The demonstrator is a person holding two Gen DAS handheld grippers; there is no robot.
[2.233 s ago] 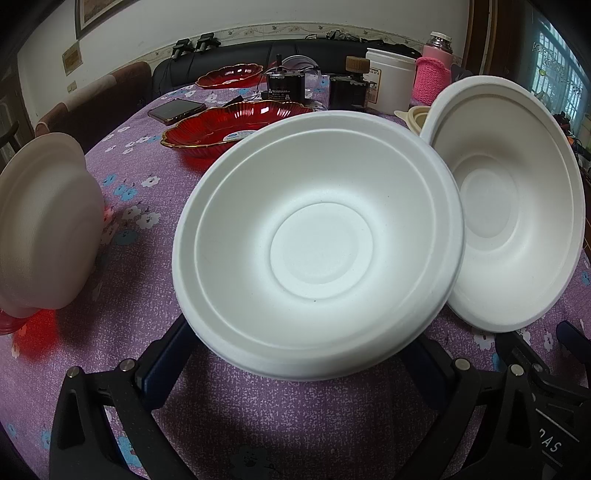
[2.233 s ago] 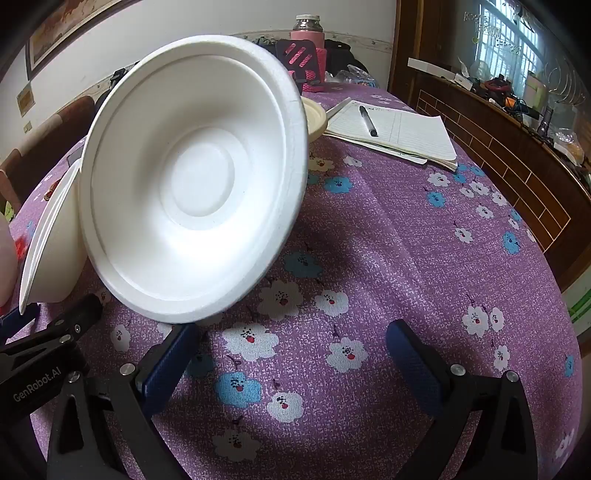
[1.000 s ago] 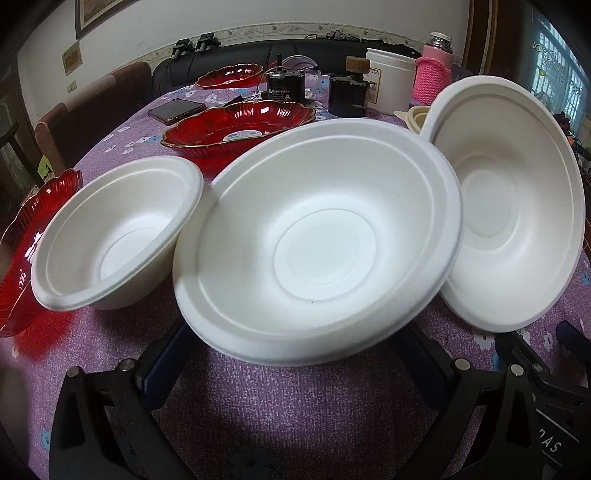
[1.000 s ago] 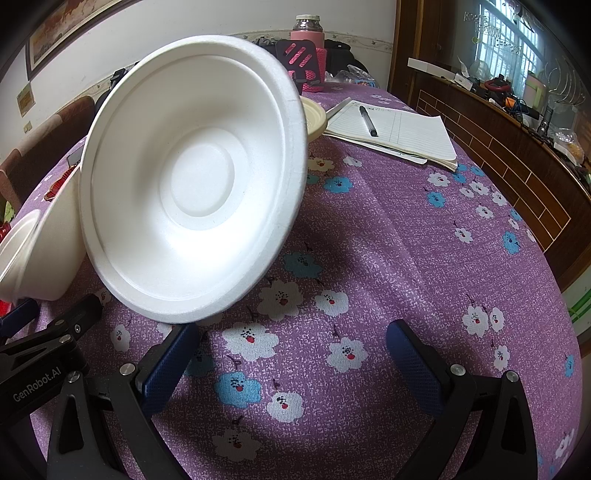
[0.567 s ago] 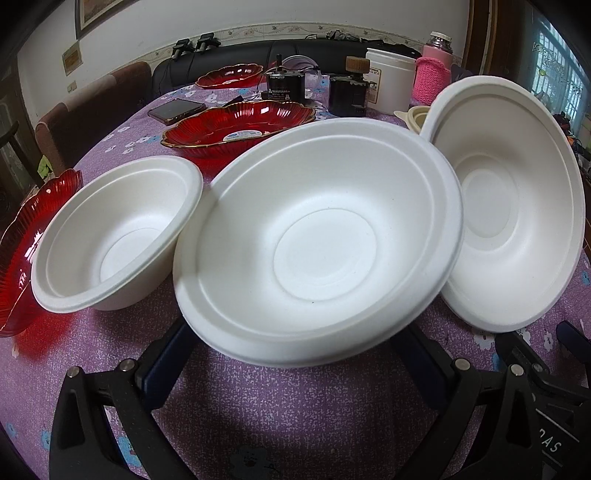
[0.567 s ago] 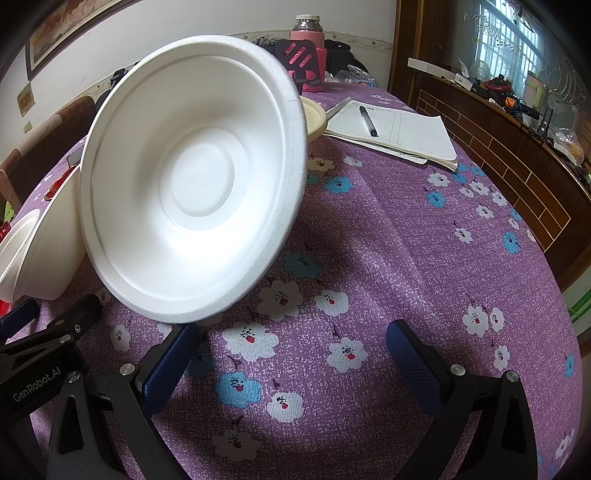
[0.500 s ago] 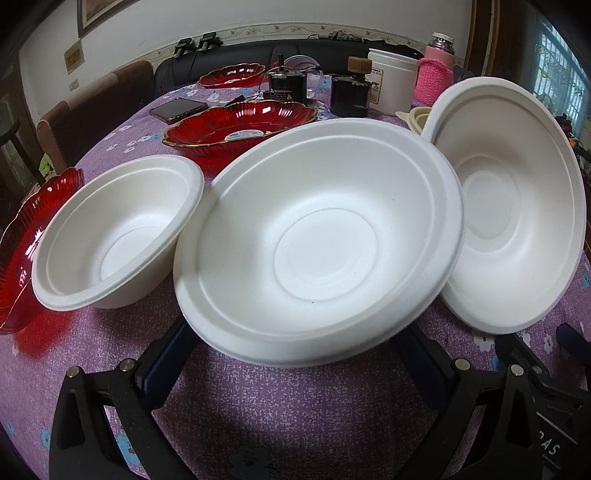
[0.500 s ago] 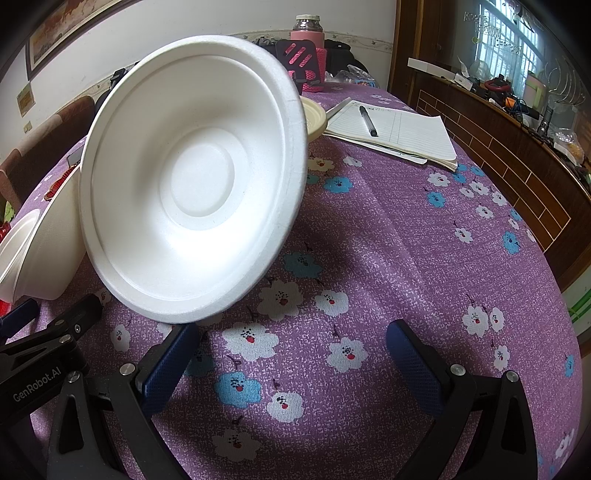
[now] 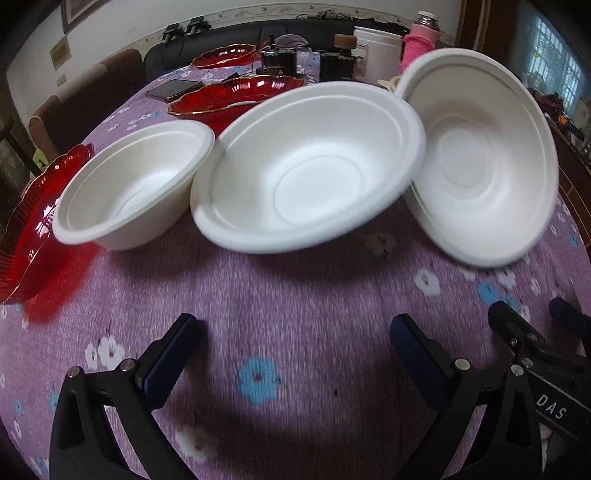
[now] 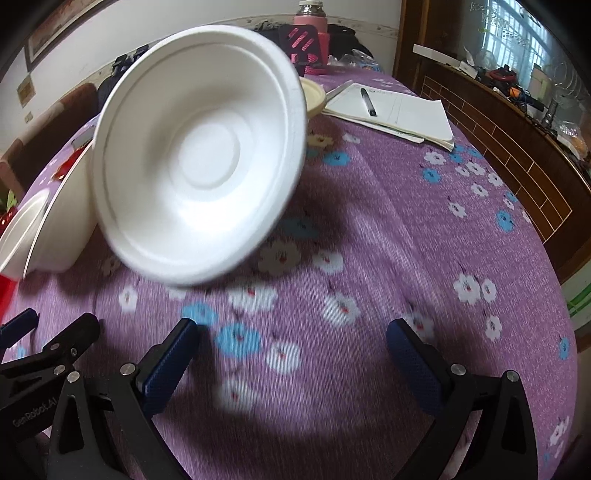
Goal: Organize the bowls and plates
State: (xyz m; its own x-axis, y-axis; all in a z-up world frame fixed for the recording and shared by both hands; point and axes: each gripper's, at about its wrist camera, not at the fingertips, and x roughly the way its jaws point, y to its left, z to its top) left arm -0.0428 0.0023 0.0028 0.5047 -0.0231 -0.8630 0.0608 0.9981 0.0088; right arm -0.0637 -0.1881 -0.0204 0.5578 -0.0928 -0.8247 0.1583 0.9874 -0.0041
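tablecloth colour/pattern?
Purple tablecloth with white and blue flowers; clearest in the right wrist view.

Purple floral tablecloth (image 10: 388, 229); open notebook (image 10: 399, 110) with pen (image 10: 367, 101); phone (image 9: 173, 88); white tub (image 9: 376, 44); pink bottle (image 9: 423, 40).

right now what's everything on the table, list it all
white bowls: 3; left on the cloth beside a red plate, middle and right tilted
red glass plates: 3; left edge, behind bowls, far end
phone: 1, dark, far left
white tub: 1, far end
pink flask: 1, far end
notepad with pen: 1, white, right side
tablecloth: purple, floral
left hand-held gripper: open, empty
right hand-held gripper: open, empty
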